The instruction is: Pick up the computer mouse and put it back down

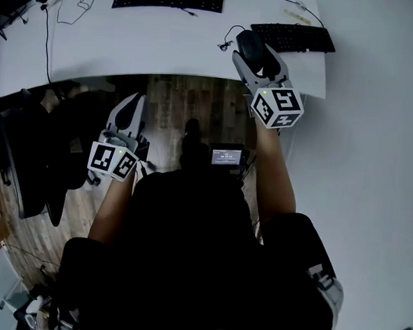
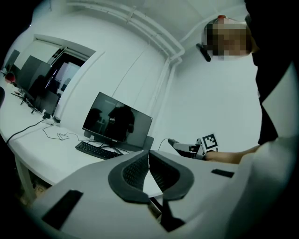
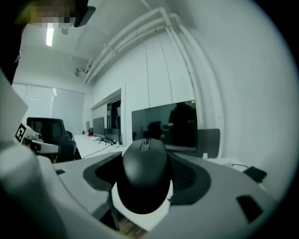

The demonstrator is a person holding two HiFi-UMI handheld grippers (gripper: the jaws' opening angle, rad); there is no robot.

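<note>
Mouse (image 3: 142,175) sits clamped between the jaws of my right gripper (image 1: 250,50), at the front edge of the desk (image 1: 165,50), just left of the near keyboard (image 1: 298,37). I cannot tell whether it touches the desktop or hangs just clear. My left gripper (image 1: 135,101) hovers below the desk edge, over the wood floor (image 1: 189,100), jaws pressed together with nothing between them.
</note>
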